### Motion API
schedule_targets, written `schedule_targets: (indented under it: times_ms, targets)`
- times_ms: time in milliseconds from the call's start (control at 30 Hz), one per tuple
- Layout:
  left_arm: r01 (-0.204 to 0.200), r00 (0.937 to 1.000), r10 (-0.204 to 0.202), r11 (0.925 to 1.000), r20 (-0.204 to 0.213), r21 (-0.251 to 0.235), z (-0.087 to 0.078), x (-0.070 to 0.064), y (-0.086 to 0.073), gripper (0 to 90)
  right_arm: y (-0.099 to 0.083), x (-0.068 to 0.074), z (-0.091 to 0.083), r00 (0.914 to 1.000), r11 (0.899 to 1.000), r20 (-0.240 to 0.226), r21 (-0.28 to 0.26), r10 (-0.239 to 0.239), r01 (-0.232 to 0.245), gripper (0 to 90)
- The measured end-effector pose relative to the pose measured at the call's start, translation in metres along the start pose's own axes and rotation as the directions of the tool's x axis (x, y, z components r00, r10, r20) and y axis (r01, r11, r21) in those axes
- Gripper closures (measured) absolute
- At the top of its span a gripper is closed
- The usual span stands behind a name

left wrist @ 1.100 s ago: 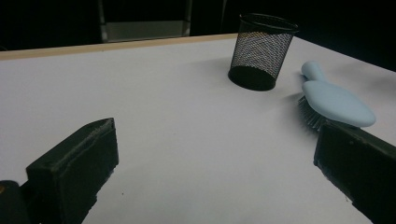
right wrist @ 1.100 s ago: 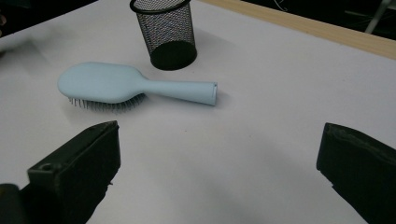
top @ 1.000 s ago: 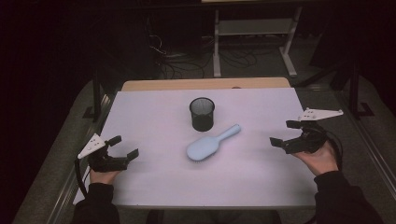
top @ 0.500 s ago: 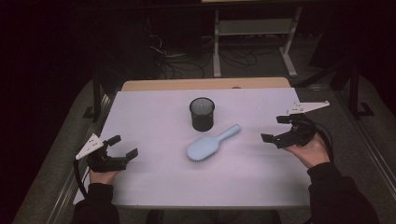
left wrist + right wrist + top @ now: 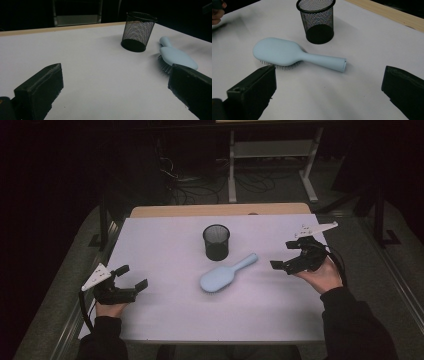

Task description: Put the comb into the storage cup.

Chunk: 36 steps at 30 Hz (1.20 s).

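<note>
Right gripper [image 5: 286,255] hangs wide-jawed and empty, lined up on the brush [image 5: 294,53] lying bristles-down beside the mesh cup [image 5: 317,20], while left gripper [image 5: 131,277] idles open, empty too

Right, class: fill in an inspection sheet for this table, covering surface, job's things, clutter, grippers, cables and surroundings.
Surface: white table cover, wooden edge at the far side.
Job's things: light blue hairbrush lying bristles down; black mesh pen cup upright, apart from it.
Clutter: nothing seen.
Grippers: left gripper open, near the left edge; right gripper open, beside the brush handle, holding nothing.
Cables: a black cable trails from each gripper.
Surroundings: dark floor, loose cables, metal stand behind.
</note>
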<state>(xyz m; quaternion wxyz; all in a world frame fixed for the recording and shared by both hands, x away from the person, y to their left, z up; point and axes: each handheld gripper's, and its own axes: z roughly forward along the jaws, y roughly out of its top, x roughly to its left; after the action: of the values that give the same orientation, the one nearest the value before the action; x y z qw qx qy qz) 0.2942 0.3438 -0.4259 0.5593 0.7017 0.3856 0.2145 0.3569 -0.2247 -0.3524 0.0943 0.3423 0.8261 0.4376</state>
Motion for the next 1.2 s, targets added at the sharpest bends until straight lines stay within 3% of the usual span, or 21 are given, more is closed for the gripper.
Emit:
schedule_targets:
  times_ms: [1200]
  targets:
    - [-0.003,1.0000,0.003,1.0000,0.002,0.000,0.000,0.001,0.000,0.0,0.041,-0.010,0.035,0.9993,0.997,-0.029,0.070,-0.022,0.024,1.8]
